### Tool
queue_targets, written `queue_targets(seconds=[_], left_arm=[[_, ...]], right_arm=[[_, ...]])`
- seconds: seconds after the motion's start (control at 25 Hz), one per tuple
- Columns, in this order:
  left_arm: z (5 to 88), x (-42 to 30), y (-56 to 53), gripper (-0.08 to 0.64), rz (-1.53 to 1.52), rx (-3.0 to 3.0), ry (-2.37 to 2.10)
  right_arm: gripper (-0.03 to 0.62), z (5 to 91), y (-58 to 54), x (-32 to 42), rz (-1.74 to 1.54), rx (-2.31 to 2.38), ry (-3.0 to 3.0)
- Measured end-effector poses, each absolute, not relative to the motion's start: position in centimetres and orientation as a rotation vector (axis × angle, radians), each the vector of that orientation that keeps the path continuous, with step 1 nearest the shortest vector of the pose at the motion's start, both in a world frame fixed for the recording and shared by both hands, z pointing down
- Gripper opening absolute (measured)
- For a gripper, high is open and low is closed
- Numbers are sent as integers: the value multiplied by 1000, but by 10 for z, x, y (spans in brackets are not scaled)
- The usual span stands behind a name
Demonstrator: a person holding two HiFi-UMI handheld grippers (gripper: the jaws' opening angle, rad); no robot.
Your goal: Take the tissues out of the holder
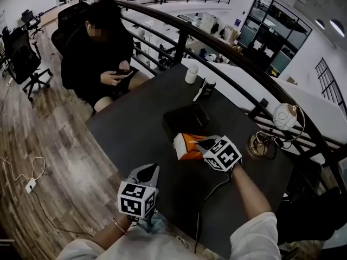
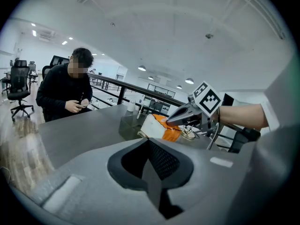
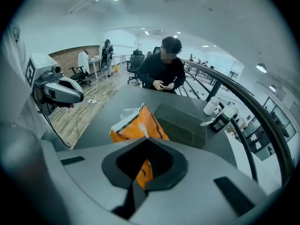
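Observation:
My right gripper is shut on an orange and white tissue pack, which hangs just above the dark table. The pack is in front of the black tissue holder, clear of its opening. In the right gripper view the pack is pinched at a corner between the jaws, with the holder behind it. My left gripper is nearer the table's front edge, shut and holding nothing. From the left gripper view the pack and the right gripper sit ahead, beside the holder.
A person in black sits at the table's far side with a phone. A white cup and a dark bottle stand at the back edge. A round lamp is at the right. A black railing runs behind.

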State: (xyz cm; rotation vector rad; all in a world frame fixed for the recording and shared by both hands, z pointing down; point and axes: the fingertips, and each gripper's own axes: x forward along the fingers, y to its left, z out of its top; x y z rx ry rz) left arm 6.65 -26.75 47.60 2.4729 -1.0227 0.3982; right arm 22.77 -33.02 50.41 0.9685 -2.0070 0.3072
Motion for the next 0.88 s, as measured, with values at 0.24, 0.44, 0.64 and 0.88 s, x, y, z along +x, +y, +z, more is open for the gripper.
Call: queue_targets(seconds=[0.24,0.44,0.64,0.88], left_arm=[[493,67,-261,9,437,2455,-996],[505,69,-257,9,459,2440,-972],[513,72,-255,9,467,2434,-960],[516,73,-253,9,476,2429,-965]], right_arm=[[9,529,-317,225,349,948,-1995],[9,549,-305,226,376,933,-1974],[9,566,-296,225,391,919,-1955],[9,583,-288,222,412,917,-1956]])
